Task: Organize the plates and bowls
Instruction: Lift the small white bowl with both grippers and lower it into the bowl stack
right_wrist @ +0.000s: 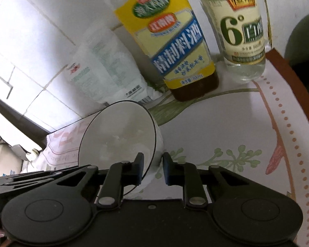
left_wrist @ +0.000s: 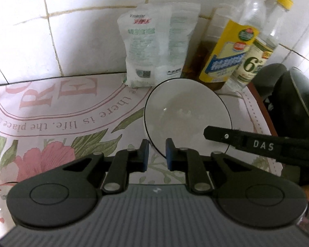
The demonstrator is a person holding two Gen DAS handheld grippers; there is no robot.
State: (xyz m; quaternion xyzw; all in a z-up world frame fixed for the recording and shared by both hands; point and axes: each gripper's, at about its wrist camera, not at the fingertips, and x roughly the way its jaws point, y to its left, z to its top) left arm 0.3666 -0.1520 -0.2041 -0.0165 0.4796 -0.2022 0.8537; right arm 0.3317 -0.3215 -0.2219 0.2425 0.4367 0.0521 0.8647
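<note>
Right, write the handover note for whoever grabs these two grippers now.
Left gripper: shut on the near rim of the white bowl.
Right gripper: shut on the rim of the same bowl, on another side; its finger reaches over the bowl in the left view.
Bowl: on the floral tablecloth, just in front of the white bag, the yellow-label bottle and the clear 6° bottle.
Done: both grips on.
Left: lift the bowl and put it with the other dishes; no plates or other bowls clearly visible here.
</note>
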